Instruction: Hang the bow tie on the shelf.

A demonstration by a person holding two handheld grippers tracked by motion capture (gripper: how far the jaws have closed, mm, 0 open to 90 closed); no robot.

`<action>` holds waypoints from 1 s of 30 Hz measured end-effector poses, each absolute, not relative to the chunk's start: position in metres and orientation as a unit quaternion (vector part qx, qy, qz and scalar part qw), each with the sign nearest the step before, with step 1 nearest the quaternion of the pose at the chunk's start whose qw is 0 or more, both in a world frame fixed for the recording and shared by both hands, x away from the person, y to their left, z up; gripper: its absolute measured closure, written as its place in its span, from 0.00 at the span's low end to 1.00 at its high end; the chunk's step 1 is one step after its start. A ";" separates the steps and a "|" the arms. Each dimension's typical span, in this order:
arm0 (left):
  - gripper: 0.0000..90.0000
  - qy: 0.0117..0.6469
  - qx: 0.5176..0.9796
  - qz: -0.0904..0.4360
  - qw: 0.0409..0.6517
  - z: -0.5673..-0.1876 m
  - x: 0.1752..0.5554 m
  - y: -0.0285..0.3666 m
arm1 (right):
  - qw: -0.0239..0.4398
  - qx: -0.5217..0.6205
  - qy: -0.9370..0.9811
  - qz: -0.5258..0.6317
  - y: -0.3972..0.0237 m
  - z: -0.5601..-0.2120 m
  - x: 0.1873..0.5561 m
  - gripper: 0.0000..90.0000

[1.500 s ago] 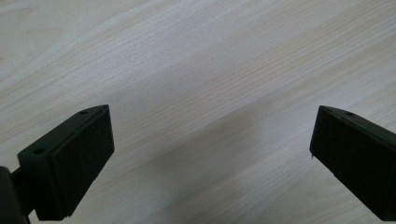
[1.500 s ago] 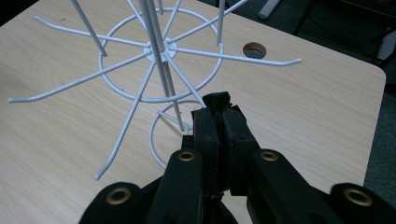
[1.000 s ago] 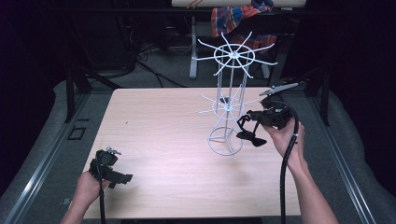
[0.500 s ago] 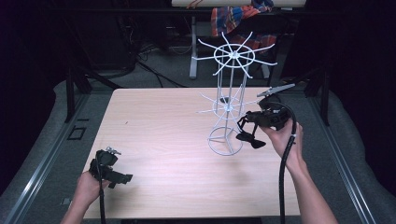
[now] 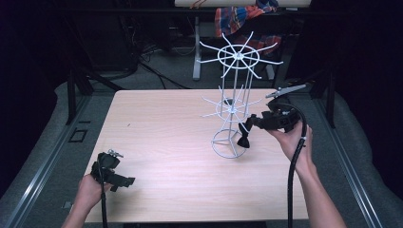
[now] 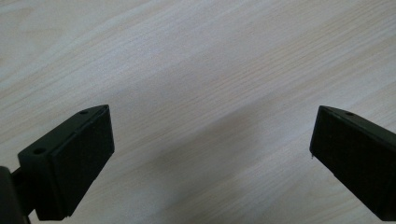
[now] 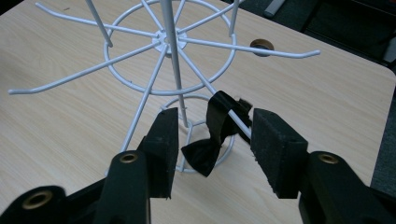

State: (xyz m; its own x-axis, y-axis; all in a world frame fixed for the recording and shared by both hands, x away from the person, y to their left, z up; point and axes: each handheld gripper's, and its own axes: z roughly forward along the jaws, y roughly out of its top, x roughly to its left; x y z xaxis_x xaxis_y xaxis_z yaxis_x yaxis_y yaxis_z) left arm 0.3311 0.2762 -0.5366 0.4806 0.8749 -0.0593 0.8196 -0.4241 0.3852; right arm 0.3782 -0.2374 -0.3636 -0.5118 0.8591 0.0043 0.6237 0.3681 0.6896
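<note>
While the white wire rack (image 5: 235, 102) is standing upright on the right half of the pale wooden worktop (image 5: 161, 128), wide bare wood is lying open to its left and toward the near edge. The rack's round base is sitting well inside the worktop's right edge, and its spokes are reaching out at two levels, the upper ring spreading past the far edge as seen from the high view.

A black bow tie (image 7: 217, 135) is hanging on one lower spoke on the rack's right side, just above the base ring. Its long axis is running steeply, close to upright and a little tilted, with one wing up against the spoke and the other wing pointing down toward the base.

The right claw (image 7: 215, 149) is sitting level beside it, its jaws having just been opening; they are now standing apart on either side of the bow tie, with a gap showing at each pad.

The left claw (image 6: 210, 154) is resting near the worktop's near left corner, jaws spread wide over bare wood and gripping nothing.
</note>
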 end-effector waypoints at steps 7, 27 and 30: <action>0.00 0.503 0.841 0.076 0.185 -0.536 0.332 0.276 | 0.179 0.453 0.809 0.329 -0.247 -0.358 0.372 0.47; 0.00 0.502 0.841 0.077 0.187 -0.536 0.332 0.275 | 0.149 0.441 0.829 0.310 -0.273 -0.366 0.351 0.15; 0.00 0.502 0.841 0.078 0.187 -0.536 0.331 0.275 | 0.145 0.441 0.830 0.308 -0.275 -0.368 0.350 0.14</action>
